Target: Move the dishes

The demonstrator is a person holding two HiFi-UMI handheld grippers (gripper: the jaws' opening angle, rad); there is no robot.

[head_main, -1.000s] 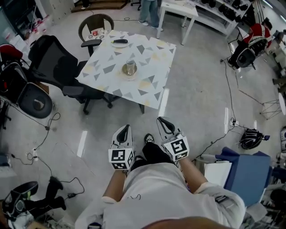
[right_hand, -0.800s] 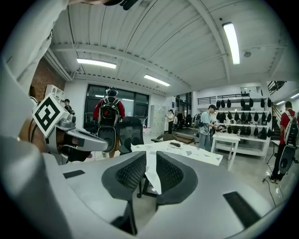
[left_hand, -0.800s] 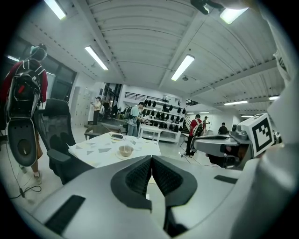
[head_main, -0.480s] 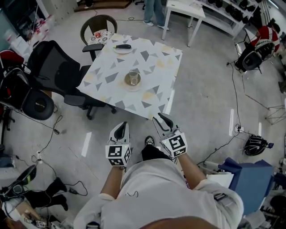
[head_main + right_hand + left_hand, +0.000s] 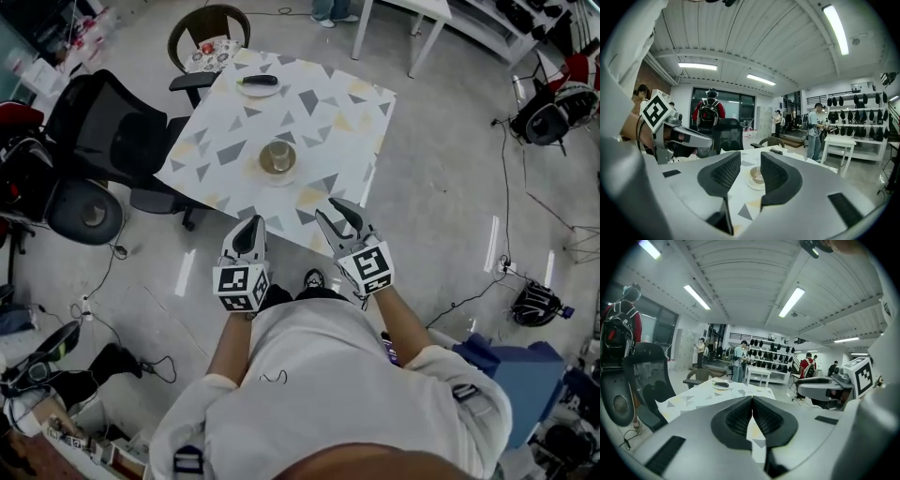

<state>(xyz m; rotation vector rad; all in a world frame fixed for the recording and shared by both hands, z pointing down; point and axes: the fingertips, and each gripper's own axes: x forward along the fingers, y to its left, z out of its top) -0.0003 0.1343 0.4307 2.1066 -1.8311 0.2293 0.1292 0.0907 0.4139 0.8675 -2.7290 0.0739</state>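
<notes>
A table with a triangle-patterned cloth stands ahead of me. Near its middle is a saucer with a cup on it, which also shows through the right jaws' gap as the cup and saucer. At the far edge lies a small plate with a dark object, seen as the far plate. My left gripper hovers just short of the table's near edge, shut and empty. My right gripper is over the near edge; its jaws have just been opening, with nothing between them.
A black office chair stands left of the table and a brown chair at its far corner. A white table is behind, with several people beyond it. Cables cross the floor; a blue box sits at right.
Both grippers have moved forward to the table's near edge as the person walked up. The right jaws went from shut to open; the left stayed shut.
</notes>
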